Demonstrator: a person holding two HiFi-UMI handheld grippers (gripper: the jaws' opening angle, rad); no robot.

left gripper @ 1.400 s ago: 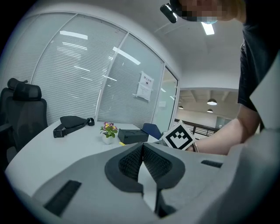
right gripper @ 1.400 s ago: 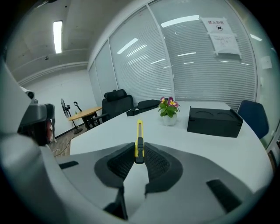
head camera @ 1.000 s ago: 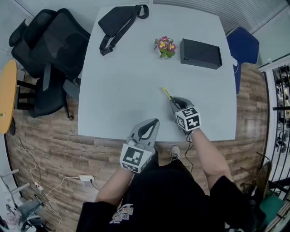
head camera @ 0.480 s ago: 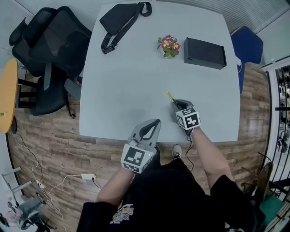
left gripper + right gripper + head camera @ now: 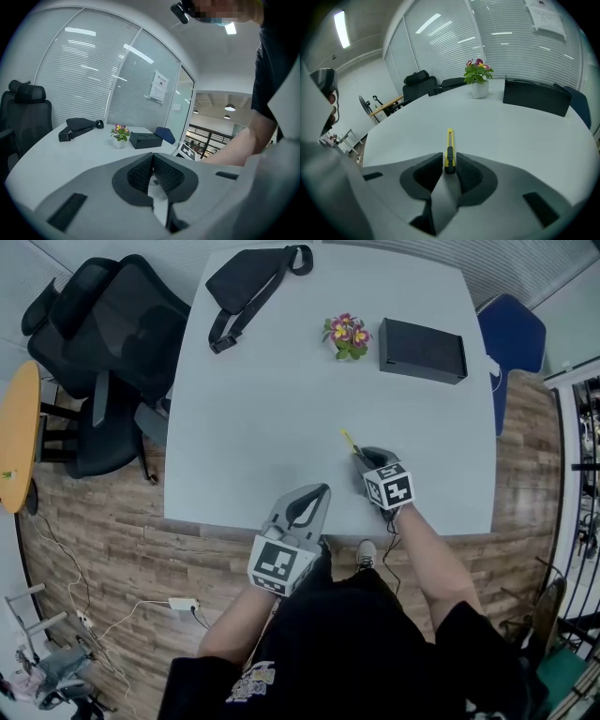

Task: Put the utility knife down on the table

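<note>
At lower centre, the right gripper (image 5: 450, 165) held the knife (image 5: 449, 140) pinched in its fingers over the desk (image 5: 272, 409), the left gripper (image 5: 152, 169) closed and empty; lowering and releasing looked next.

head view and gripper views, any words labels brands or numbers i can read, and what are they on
None can be read.
Paper sheet on the glass wall: print too small.
Shirt print: blurred.
Marker cube on the right gripper: square pattern only, no letters.
Utility knife: no brand shows.
Black box: no label shows.
</note>
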